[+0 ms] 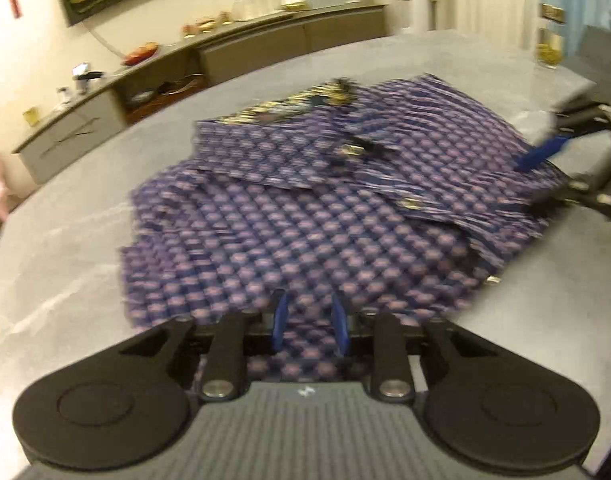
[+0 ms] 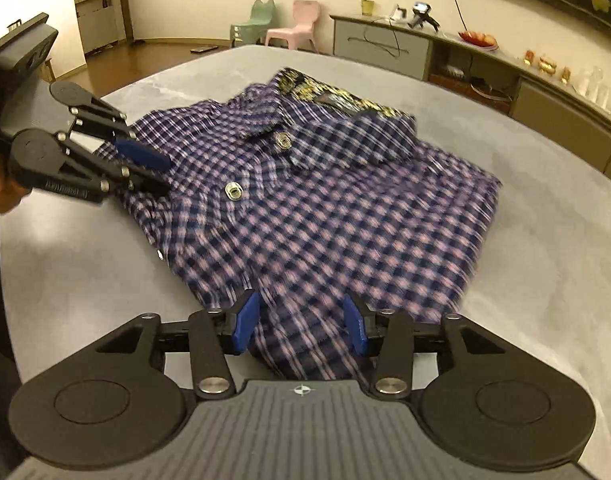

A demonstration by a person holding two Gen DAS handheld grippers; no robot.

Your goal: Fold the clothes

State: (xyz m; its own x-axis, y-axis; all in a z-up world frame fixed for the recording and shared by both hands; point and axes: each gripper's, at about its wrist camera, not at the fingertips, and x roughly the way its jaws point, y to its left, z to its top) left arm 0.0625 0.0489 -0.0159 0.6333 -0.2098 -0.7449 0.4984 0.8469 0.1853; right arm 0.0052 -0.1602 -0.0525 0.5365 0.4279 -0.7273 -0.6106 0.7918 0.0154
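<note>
Checked shirt (image 2: 305,208) lies folded on grey surface (image 2: 545,300), collar far, hem toward right hand-held gripper (image 2: 301,324), released astride hem; left hand-held gripper (image 1: 310,326) likewise released over shirt's side edge.

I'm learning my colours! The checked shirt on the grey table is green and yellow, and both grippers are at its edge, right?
Not quite: the checked shirt is purple, navy and pink, as the right wrist view shows. It does lie on the grey table, with both grippers at its edge.
</note>
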